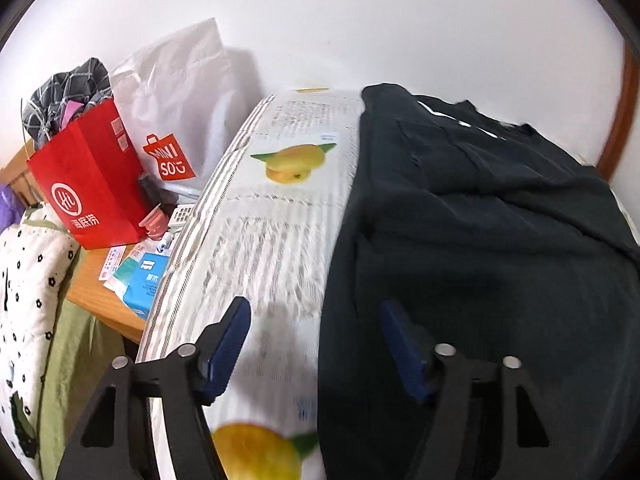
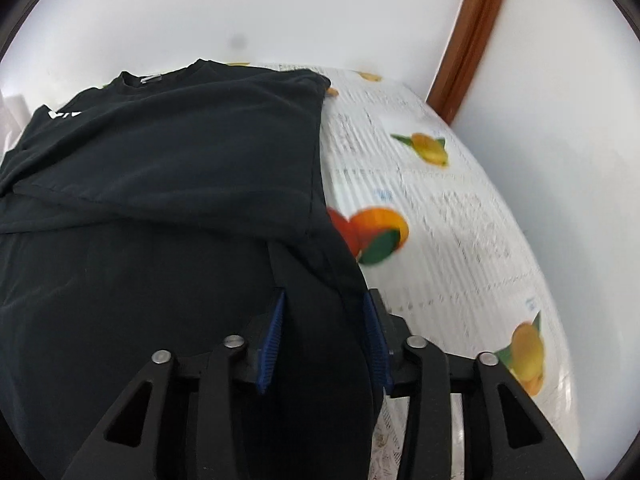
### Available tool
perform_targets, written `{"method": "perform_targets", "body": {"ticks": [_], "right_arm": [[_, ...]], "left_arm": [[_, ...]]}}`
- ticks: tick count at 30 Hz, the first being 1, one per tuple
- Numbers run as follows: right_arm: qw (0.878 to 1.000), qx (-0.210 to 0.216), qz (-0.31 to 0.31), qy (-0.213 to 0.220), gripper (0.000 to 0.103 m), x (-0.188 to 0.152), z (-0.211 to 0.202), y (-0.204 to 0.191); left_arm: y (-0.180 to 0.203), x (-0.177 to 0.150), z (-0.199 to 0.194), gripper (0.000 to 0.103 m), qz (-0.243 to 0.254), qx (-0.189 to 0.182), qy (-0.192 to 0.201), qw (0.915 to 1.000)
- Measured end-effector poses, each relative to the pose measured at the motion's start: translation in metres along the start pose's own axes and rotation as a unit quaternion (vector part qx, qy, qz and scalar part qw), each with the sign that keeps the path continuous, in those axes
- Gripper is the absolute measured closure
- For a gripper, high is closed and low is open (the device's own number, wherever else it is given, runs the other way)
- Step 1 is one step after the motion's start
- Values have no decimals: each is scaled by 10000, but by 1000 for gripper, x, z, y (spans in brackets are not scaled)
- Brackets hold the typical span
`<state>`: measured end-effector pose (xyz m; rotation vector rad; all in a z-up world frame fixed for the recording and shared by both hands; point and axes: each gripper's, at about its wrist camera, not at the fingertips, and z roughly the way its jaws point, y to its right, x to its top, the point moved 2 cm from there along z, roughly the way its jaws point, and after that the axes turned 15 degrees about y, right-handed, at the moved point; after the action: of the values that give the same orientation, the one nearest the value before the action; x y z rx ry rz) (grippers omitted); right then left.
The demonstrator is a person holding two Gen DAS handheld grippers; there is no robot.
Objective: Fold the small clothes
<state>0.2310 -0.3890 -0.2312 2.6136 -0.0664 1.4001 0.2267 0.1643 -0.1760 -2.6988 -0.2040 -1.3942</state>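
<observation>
A black T-shirt (image 2: 160, 184) lies spread on the fruit-printed sheet (image 2: 440, 240), filling the left and centre of the right wrist view and the right half of the left wrist view. Its right sleeve looks already laid inward over the body, so I'd judge the side folds are under way.

The right gripper (image 2: 323, 340) has its jaws apart astride the shirt's right edge, low in the frame, cloth between them but not pinched as far as I can see. The left gripper (image 1: 316, 344) hangs with its jaws wide apart over the shirt's left edge, holding nothing.

Next, I'd guess each must close on its edge near the hem.

The hem itself is hidden beneath the grippers. A red paper bag (image 1: 92, 184) and a white bag (image 1: 180, 112) crowd the upper left; the sheet's print is blurred.
</observation>
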Motion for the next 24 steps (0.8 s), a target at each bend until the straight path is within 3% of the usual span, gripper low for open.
{"method": "perform_targets", "body": {"ticks": [2,4,8,18,24], "right_arm": [[9999,4,137,33,61,1,4,3],[9997,-15,217,68,61,6,11,0],[9997,-27,225,129,70,17,24,-1],[9997,-39,127,191,70,21,37,8],[9999,4,10,116,62,9,7,2]], "left_arm": [[1,3,12,56,-100,-56,-94,9999],[2,4,18,62,-182,-69,-153,9997],[11,6,25,81,-149,-111,-103,9998],[21,-6,5,81,-13,-189,-210,9996],[25,-24,-24,61,91,-394,-255,9989]]}}
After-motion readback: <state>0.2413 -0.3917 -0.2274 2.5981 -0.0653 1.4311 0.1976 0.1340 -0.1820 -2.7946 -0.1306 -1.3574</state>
